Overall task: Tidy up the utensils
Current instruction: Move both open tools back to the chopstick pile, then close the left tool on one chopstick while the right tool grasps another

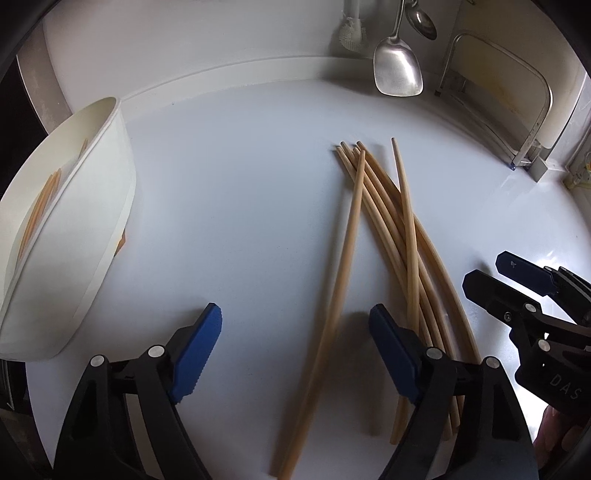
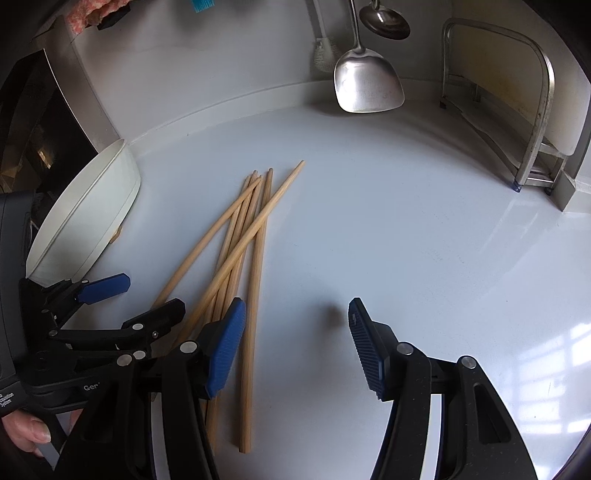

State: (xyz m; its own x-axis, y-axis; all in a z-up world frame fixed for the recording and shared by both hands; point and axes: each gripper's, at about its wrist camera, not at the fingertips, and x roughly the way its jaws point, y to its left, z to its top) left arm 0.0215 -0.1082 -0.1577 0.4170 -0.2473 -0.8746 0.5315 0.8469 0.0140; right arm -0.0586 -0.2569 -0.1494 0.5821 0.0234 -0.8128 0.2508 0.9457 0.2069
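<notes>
Several wooden chopsticks (image 1: pixel 391 236) lie in a loose crossed pile on the white counter; they also show in the right wrist view (image 2: pixel 243 243). A white holder (image 1: pixel 74 229) lies tipped on its side at the left with a few chopsticks (image 1: pixel 38 210) inside; it also shows in the right wrist view (image 2: pixel 85 218). My left gripper (image 1: pixel 295 328) is open and empty, with one chopstick running between its fingers. My right gripper (image 2: pixel 295 325) is open and empty, just right of the pile. Each gripper shows in the other's view: the right (image 1: pixel 509 273), the left (image 2: pixel 129 295).
A steel spatula (image 2: pixel 365 81) and a ladle (image 2: pixel 386 22) hang at the back wall beside a white brush (image 2: pixel 325 51). A metal rack (image 2: pixel 532 110) with a white board stands at the back right. A dark appliance (image 2: pixel 33 122) sits at the left.
</notes>
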